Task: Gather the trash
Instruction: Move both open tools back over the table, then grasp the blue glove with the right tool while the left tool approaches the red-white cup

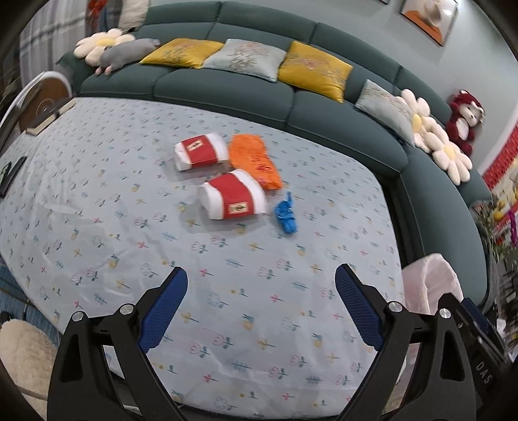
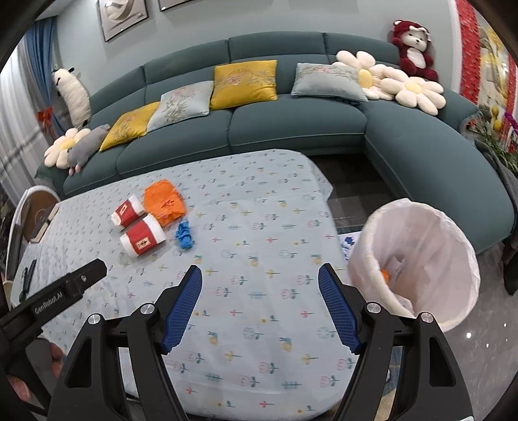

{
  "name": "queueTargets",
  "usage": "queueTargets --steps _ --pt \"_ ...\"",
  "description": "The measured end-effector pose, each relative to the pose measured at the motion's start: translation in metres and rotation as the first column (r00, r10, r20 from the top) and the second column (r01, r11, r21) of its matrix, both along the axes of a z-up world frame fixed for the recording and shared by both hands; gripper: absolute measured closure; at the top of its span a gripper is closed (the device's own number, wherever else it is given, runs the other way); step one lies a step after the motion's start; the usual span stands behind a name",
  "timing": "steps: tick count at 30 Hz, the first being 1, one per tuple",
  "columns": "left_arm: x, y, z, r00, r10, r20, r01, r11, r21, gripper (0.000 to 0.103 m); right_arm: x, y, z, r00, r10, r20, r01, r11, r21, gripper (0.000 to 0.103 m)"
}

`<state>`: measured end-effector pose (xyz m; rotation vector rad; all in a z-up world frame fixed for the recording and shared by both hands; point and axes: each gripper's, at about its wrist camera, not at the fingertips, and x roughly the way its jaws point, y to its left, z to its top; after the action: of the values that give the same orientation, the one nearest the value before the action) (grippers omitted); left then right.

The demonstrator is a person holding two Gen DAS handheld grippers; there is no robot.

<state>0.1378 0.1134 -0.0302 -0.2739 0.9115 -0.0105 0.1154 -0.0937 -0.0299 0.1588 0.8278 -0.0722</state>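
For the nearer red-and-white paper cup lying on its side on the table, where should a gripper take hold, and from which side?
Grip the nearer red-and-white paper cup across its red middle band, coming down from above with the jaws straddling its round sides. It lies on its side, so its curved wall faces up; the second cup and the crumpled orange wrapper crowd its far side, leaving the near side free.

Matt printed cloth covers the table (image 1: pixel 97 200); paper cups (image 1: pixel 233 197) lie by crumpled orange wrapper (image 1: pixel 255 162)

A teal sectional sofa (image 2: pixel 291 129) curves behind the cloth-covered desk (image 2: pixel 259 291); framed pictures (image 2: pixel 123 16) hang above the sofa, curtains (image 2: pixel 19 107) beside it.
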Motion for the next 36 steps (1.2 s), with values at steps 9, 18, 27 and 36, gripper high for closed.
queueTargets --steps 9,18,27,36 --pt "0.046 0.031 -0.019 0.993 0.099 -0.060 -0.101 0.994 -0.031 0.015 0.043 0.031 -0.027 0.997 0.061 -0.047 -0.061 0.998 0.002 0.032" --pt "0.118 0.036 -0.041 0.968 0.188 -0.168 -0.197 0.980 -0.036 0.015 0.105 0.064 -0.063 0.985 0.136 -0.106 -0.134 0.991 0.024 0.032" --pt "0.167 0.020 -0.075 0.942 0.215 -0.258 -0.210 0.977 0.047 0.015 0.142 0.073 -0.087 0.977 0.158 -0.141 -0.153 0.987 0.050 0.032" --pt "0.190 0.029 -0.101 0.923 0.185 -0.338 -0.180 0.983 0.049 0.017 0.160 0.079 -0.101 0.971 0.181 -0.157 -0.174 0.983 0.060 0.032"
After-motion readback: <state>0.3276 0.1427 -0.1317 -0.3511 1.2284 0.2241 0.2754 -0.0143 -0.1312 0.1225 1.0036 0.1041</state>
